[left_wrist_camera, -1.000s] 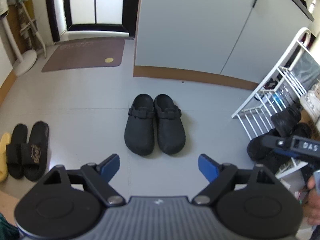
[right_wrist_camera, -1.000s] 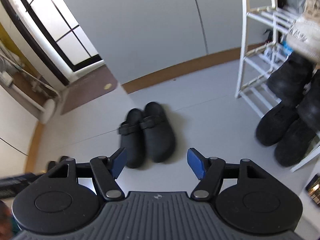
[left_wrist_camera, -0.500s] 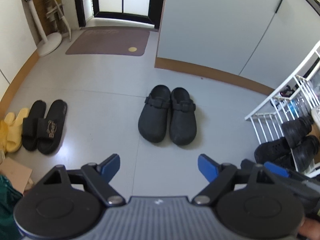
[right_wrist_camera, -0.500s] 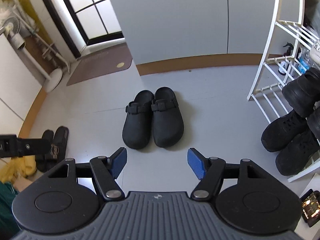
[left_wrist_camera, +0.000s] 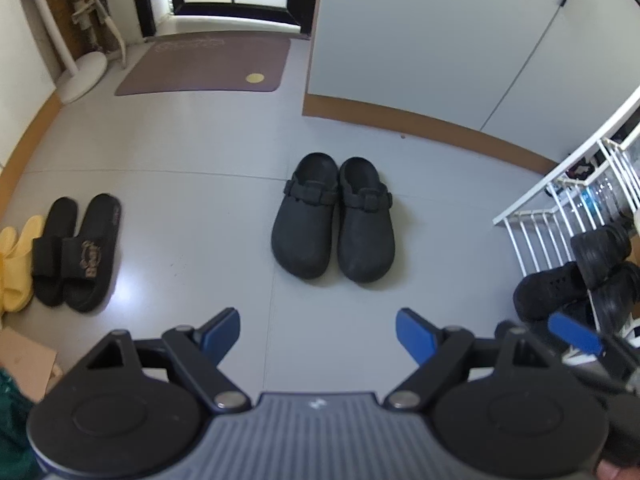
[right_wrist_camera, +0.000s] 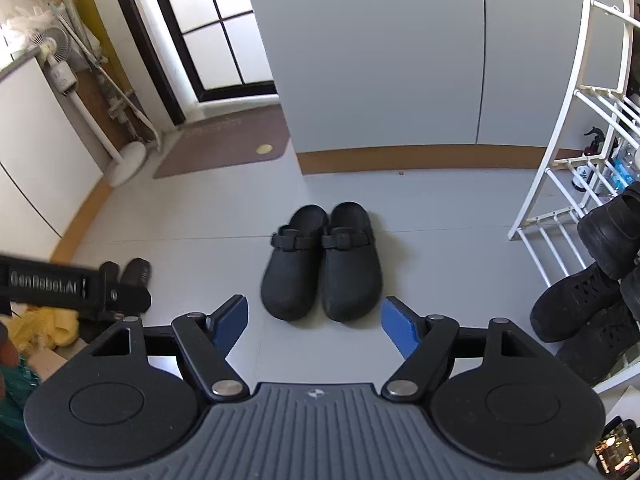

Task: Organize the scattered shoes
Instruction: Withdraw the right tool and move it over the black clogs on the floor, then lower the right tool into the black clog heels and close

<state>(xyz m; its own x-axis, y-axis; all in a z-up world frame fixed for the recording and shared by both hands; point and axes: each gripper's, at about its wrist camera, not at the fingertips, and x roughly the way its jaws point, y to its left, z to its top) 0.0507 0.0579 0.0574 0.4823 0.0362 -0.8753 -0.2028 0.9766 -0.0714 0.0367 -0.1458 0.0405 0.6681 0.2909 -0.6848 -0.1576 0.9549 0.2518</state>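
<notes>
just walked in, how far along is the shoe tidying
Looks done: black clogs sit paired mid-floor, black slides and yellow slippers paired beside each other on the floor, black shoes at the white rack. In hand: nothing; left gripper is open and empty, right gripper is opening with nothing between its jaws. Left: possibly racking the floor pairs.

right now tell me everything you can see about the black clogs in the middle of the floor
The clogs are a matching matte black pair, rubbery or foam-like in look, with rounded closed toes, open backs and a strap with a buckle-like tab across each instep. They sit upright, side by side and touching along their inner edges, toes toward the cameras and heels toward the cabinet. They rest on the grey floor, apart from the other shoes. Neither gripper touches them.
</notes>
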